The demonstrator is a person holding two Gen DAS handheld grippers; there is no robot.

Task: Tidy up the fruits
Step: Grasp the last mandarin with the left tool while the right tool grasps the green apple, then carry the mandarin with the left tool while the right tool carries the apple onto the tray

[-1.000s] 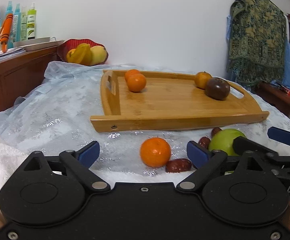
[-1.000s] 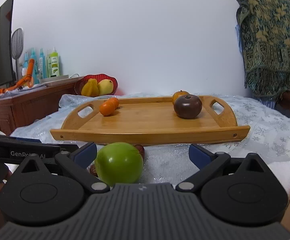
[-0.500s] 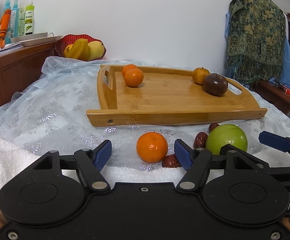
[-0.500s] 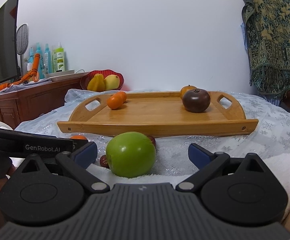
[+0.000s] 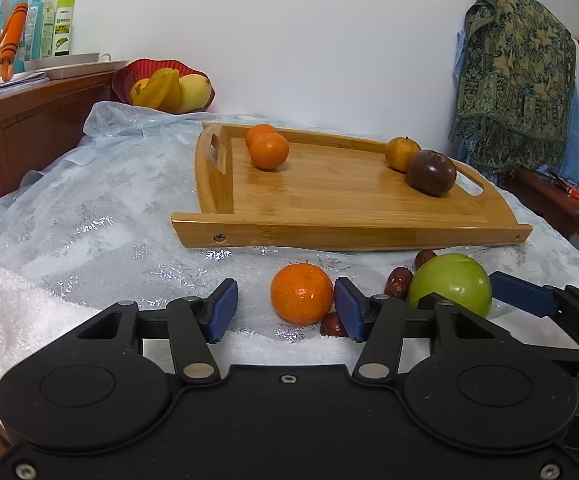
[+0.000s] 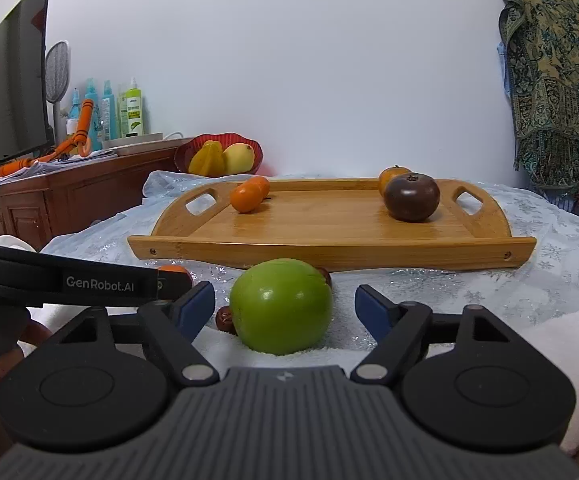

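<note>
A wooden tray [image 5: 329, 232] [image 6: 329, 254] on the table holds two oranges [image 5: 268, 151] at its left and an orange [image 5: 402, 153] with a dark purple fruit [image 5: 430, 173] [image 6: 411, 197] at its right. In front of the tray lie an orange [image 5: 301, 293], a green apple [image 5: 451, 283] [image 6: 280, 306] and small red dates [image 5: 396, 282]. My left gripper [image 5: 285, 310] is open; the orange sits between its pads, near the right pad. My right gripper [image 6: 285, 307] is open around the green apple, with gaps on both sides.
A red bowl [image 5: 161, 86] of yellow fruit stands behind the tray by a wooden sideboard [image 5: 29, 124] with bottles. A patterned cloth [image 5: 517, 84] hangs at the right. White towel [image 5: 13, 312] lies along the table's near edge. The table wears a shiny blue-white cover.
Both grippers have moved forward toward the fruit. The left jaws have narrowed around the orange. The right gripper has shifted so the apple sits centred between its fingers, and its jaws have narrowed.
</note>
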